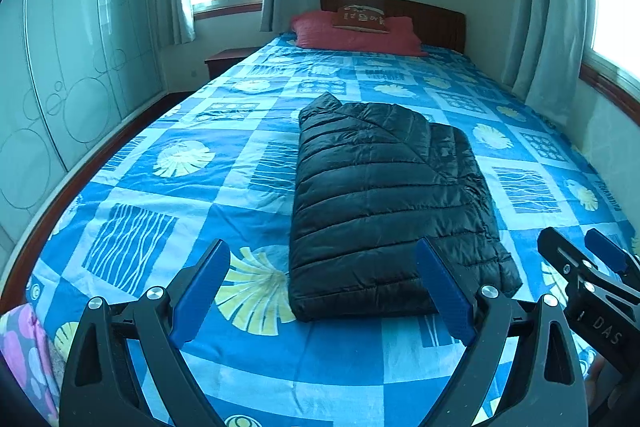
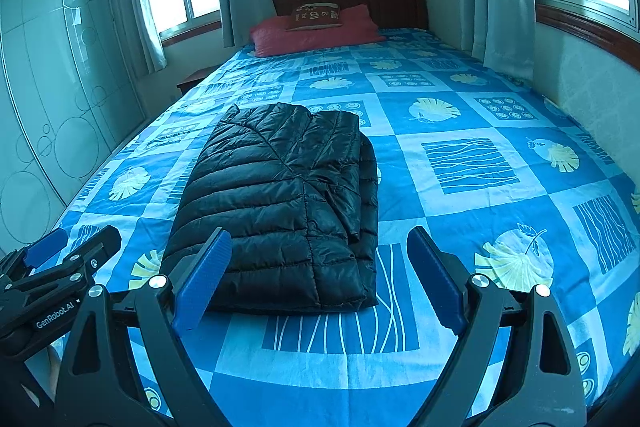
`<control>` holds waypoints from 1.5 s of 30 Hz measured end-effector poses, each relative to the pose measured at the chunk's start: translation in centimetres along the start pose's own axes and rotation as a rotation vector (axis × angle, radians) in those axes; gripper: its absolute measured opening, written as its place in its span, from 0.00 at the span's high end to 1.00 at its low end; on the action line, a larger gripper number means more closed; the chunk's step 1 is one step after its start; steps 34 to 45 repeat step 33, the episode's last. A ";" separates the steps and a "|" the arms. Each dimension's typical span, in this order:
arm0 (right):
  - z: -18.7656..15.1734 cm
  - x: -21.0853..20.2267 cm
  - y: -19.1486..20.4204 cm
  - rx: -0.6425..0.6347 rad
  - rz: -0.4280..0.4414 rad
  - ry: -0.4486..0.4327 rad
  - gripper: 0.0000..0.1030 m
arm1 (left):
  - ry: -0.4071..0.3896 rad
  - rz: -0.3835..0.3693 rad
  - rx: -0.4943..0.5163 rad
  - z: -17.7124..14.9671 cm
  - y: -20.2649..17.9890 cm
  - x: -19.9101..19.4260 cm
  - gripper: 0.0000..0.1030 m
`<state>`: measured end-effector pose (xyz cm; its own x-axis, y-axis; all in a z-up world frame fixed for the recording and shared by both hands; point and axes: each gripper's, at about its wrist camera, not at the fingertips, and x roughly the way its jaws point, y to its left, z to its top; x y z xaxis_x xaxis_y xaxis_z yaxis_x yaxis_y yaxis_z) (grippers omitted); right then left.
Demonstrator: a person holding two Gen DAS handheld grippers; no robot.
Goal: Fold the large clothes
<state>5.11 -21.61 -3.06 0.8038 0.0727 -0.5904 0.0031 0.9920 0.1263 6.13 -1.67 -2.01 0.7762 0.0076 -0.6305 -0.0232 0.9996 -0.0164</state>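
While both tongs hover above the near edge of the bed (image 1: 132,195), the left gripper (image 1: 320,291) and right gripper (image 2: 318,277) stand spread wide, pinching nothing; the folded black puffer jacket (image 1: 384,195) lies mid-bed, red pillow (image 1: 352,35) far, wardrobe (image 1: 72,67) left

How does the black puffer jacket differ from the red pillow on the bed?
The black puffer jacket is glossy, quilted and folded, lying mid-bed; the red pillow is matte, flat, at the headboard. The pillow carries a small brown cushion; nothing lies on the jacket. Both rest on the blue bedspread.
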 end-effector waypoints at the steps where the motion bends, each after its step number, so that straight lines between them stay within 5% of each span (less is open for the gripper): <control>1: 0.0 0.0 0.0 0.000 0.000 0.001 0.13 | -0.006 -0.004 0.000 0.0 0.0 0.0 0.10; 12: -0.2 0.2 0.0 0.004 0.001 0.001 0.13 | -0.017 -0.027 0.002 0.1 0.3 0.1 0.10; 18: -0.7 0.6 -0.1 0.007 0.015 0.011 0.13 | 0.052 -0.077 -0.036 -0.2 0.9 1.3 0.10; 28: -1.0 1.5 -0.9 0.023 0.015 0.012 0.13 | 0.036 0.020 -0.023 -0.9 1.6 2.7 0.10; 33: -0.7 2.5 -2.9 0.038 -0.023 0.007 0.13 | 0.108 0.065 -0.081 -0.9 4.7 6.0 0.10; 45: -0.7 2.5 -2.9 0.038 -0.023 0.007 0.13 | 0.108 0.065 -0.081 -0.9 4.7 6.0 0.10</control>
